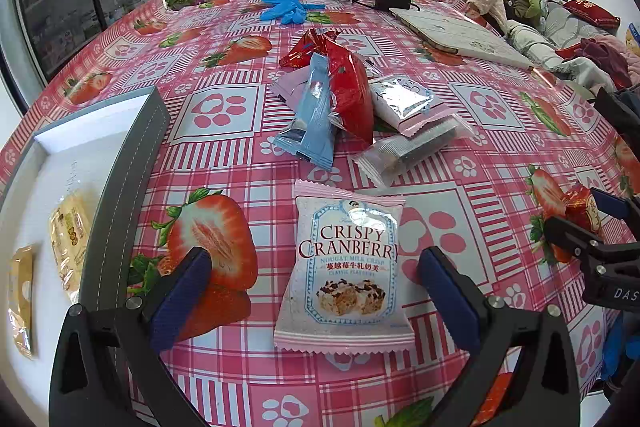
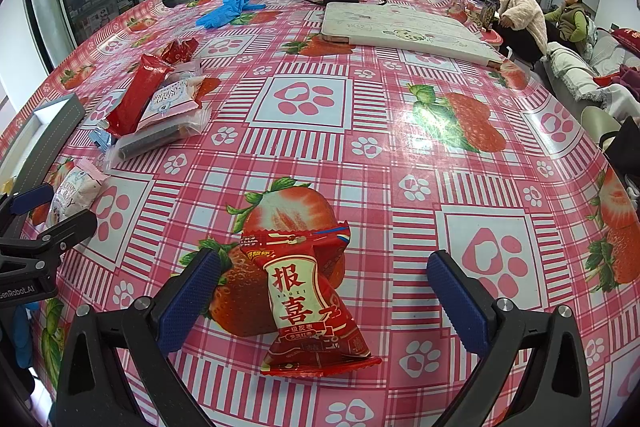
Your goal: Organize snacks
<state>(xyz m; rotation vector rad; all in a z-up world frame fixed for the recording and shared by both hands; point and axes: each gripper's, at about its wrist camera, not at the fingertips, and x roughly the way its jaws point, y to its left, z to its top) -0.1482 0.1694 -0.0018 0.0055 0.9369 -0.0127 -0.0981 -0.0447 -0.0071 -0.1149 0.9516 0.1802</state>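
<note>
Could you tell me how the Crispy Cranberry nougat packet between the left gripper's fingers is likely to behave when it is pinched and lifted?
The Crispy Cranberry packet looks puffy, so the film would probably dent before the left gripper meets the bar. Its glossy wrapper may slip. It seems small and likely light, lying flat on the tablecloth, so it should not roll.

Red packet point(image 1: 348, 95) hides most of the purple packet point(image 1: 290, 87).
</note>
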